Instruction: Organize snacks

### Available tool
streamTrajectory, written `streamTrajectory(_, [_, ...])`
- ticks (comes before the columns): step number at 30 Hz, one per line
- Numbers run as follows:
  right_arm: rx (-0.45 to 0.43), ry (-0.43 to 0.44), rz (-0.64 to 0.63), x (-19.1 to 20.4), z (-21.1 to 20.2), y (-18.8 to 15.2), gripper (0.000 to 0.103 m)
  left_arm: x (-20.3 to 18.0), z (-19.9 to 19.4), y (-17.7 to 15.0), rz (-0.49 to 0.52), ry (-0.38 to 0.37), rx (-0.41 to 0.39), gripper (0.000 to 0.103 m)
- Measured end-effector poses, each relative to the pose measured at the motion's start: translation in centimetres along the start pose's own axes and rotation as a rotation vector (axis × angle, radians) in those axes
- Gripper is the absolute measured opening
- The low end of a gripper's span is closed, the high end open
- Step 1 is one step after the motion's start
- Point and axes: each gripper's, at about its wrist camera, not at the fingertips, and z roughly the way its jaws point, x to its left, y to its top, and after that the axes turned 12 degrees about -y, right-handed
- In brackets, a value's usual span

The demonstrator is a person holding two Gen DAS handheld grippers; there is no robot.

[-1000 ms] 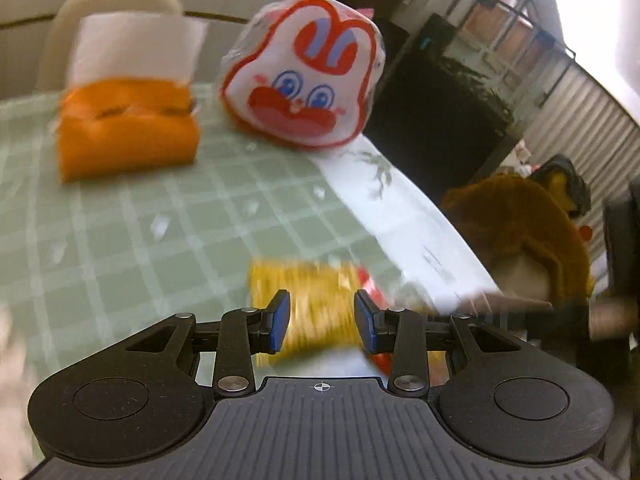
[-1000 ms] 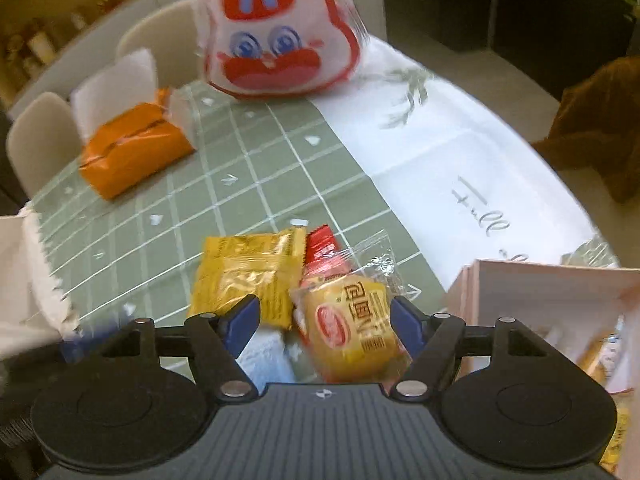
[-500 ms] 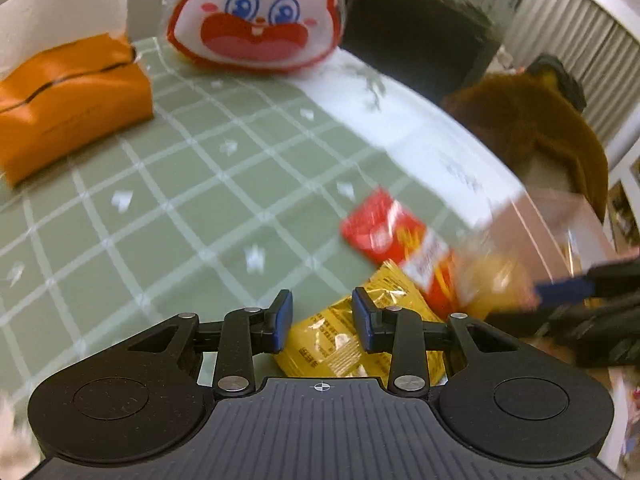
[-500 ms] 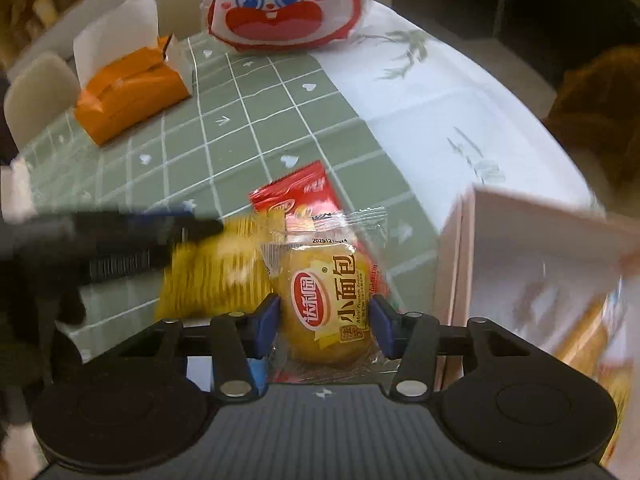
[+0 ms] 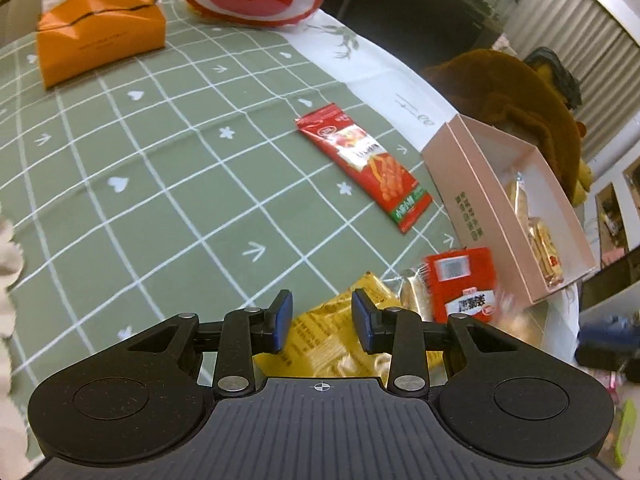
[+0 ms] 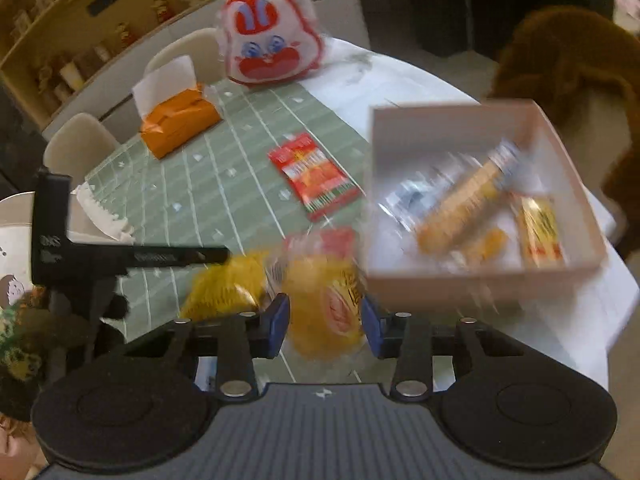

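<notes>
A blurred yellow bun packet (image 6: 324, 312) is clamped by the just-closing right gripper (image 6: 325, 325); the left gripper (image 5: 322, 328) is parted over a yellow packet (image 5: 332, 336), no writing legible.

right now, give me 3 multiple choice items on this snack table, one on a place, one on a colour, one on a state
1. Where does the long red snack packet lie?
A. inside the pink box
B. flat on the green checked tablecloth
C. on top of the tissue pack

2. What colour is the tissue pack?
A. orange
B. blue
C. black

3. What is the right tool doing?
A. hanging empty
B. gripping the rabbit-face bag
C. gripping a yellow bun packet

Key: 1 B, the packet lies on the cloth beside the pink box. 2 A, its wrapper is orange under the white tissue. 3 C, the yellow bun packet sits clamped between its blue pads.
</notes>
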Motion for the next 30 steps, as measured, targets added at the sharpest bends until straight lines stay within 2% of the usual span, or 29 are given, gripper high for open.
streamTrajectory(3, [0.066, -0.013, 0.028, -1.0, 1.3, -1.8, 0.040, 0.1, -1.0, -0.5, -0.035, 0.023, -0.025, 0.037])
streamTrajectory(6, [0.067, 0.001, 0.090, -2.0, 2.5, -1.9, 0.045, -0.1, -1.9, -0.9, -0.042, 0.029, -0.025, 0.037])
streamTrajectory(12, [-0.005, -0.026, 0.112, -1.5, 4.4, 2.0, 0.054, -0.9, -3.3, -2.3, -0.024, 0.023, -0.020, 0.037])
streamTrajectory(16, [-0.018, 0.009, 0.110, 0.2, 5.6, 4.2, 0.056, -0.7, -4.3, -3.4, -0.054, 0.009, -0.025, 0.037])
streamTrajectory(18, [-0.018, 0.012, 0.089, 1.6, 6.1, 4.5, 0.061, -0.5, -4.6, -3.8, -0.073, 0.004, -0.014, 0.037])
streamTrajectory(20, [0.012, 0.025, 0.037, 3.4, 7.2, 4.3, 0.073, -0.6, -4.6, -4.1, -0.092, -0.014, 0.006, 0.037])
streamTrajectory(22, [0.062, 0.028, -0.020, 5.4, 8.7, 3.7, 0.074, -1.2, -4.5, -4.5, -0.085, -0.036, 0.020, 0.037])
streamTrajectory(23, [0.067, 0.009, -0.046, 6.2, 9.1, 3.2, 0.082, -1.8, -4.5, -4.7, -0.067, -0.034, 0.023, 0.037])
streamTrajectory(25, [0.010, -0.051, -0.116, 7.9, 9.3, 2.3, 0.089, -3.1, -4.3, -5.0, -0.024, -0.023, 0.032, 0.037])
streamTrajectory(27, [-0.019, -0.098, -0.157, 8.9, 9.4, 1.8, 0.087, -4.4, -3.8, -5.6, 0.028, -0.014, 0.047, 0.037])
streamTrajectory(28, [-0.037, -0.111, -0.164, 9.0, 9.3, 1.5, 0.080, -5.0, -3.6, -5.9, 0.050, -0.014, 0.057, 0.037])
streamTrajectory(29, [-0.045, -0.127, -0.172, 8.9, 9.1, 1.3, 0.068, -5.5, -3.3, -6.1, 0.066, -0.018, 0.069, 0.038])
streamTrajectory(30, [-0.053, -0.131, -0.178, 8.6, 8.9, 1.2, 0.063, -5.9, -3.0, -6.4, 0.073, -0.026, 0.078, 0.038])
